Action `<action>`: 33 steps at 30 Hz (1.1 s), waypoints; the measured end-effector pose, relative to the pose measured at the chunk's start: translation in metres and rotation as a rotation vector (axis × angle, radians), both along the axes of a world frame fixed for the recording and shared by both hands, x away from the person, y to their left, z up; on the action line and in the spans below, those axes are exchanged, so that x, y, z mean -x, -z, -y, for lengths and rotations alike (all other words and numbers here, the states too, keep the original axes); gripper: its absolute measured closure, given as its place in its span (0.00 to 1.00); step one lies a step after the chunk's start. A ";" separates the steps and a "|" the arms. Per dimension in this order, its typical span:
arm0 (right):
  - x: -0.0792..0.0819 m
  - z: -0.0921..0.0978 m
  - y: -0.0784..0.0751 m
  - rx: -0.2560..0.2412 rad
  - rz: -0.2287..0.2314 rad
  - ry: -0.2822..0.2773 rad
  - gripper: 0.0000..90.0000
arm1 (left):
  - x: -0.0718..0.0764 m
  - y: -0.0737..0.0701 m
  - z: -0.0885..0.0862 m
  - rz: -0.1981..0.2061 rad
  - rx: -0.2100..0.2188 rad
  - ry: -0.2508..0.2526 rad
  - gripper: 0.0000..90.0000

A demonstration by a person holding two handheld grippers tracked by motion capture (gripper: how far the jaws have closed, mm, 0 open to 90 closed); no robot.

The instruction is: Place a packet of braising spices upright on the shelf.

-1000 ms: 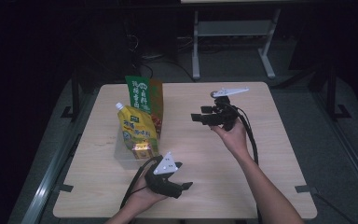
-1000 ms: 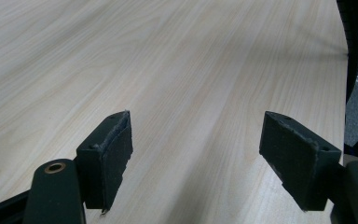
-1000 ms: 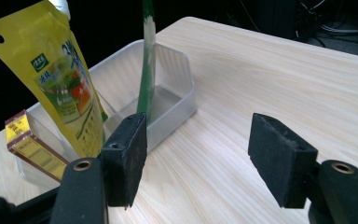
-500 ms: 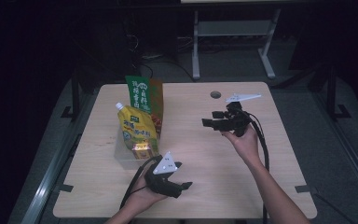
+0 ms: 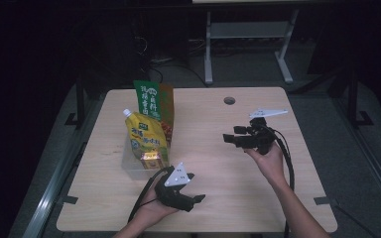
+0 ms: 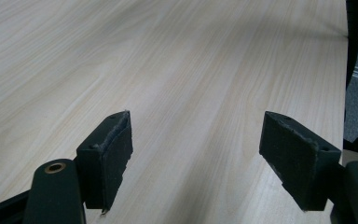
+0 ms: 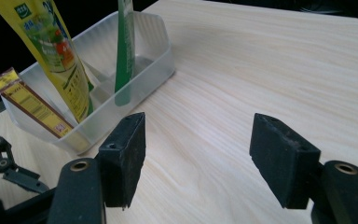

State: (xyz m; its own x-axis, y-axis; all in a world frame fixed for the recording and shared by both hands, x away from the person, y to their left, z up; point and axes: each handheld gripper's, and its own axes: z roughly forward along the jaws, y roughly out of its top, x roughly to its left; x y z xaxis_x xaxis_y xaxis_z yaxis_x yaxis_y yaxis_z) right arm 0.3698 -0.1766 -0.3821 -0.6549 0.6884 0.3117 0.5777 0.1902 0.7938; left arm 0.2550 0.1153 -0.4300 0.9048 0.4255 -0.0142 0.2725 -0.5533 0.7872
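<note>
A clear plastic bin point(image 5: 130, 167) stands at the table's left middle. It holds a yellow spouted pouch point(image 5: 146, 136), a tall green packet point(image 5: 151, 99) and a small brown-and-yellow box point(image 5: 151, 158). My left gripper point(image 5: 196, 187) rests near the front edge just right of the bin, open over bare wood point(image 6: 196, 158). My right gripper point(image 5: 232, 134) is held above the table's right half, open and empty, with its jaws pointing left at the bin point(image 7: 161, 70). The right gripper view shows the pouch point(image 7: 56, 51), packet point(image 7: 125, 46) and box point(image 7: 32, 105) upright inside it.
The light wooden table point(image 5: 213, 114) has a round cable hole point(image 5: 229, 100) near its far edge. A metal stand point(image 5: 248, 34) stands on the dark floor behind. Black cables trail from both grippers toward the front edge.
My right gripper has moved right and toward the person, dropping lower over the table. The left gripper and the bin's contents have stayed put.
</note>
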 end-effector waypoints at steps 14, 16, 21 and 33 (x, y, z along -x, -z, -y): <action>0.020 0.021 0.010 -0.003 -0.004 0.030 0.38 | -0.001 0.000 -0.001 0.002 0.008 -0.005 0.28; 0.023 0.024 0.012 -0.001 -0.019 0.038 0.38 | -0.001 0.000 -0.001 -0.005 0.013 -0.011 0.28; 0.029 0.031 0.018 -0.008 -0.021 0.041 0.38 | -0.001 0.000 -0.001 -0.003 0.010 -0.014 0.28; 0.050 0.045 0.035 -0.006 -0.052 0.052 0.37 | 0.000 0.003 -0.001 -0.008 0.006 -0.019 0.28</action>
State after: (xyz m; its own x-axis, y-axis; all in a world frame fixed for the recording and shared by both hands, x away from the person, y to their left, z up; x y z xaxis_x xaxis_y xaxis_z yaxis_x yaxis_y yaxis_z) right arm 0.3201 -0.2214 -0.4172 -0.6013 0.7191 0.3482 0.6270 0.1547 0.7635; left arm 0.2549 0.1162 -0.4325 0.8964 0.4426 -0.0238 0.2892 -0.5432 0.7882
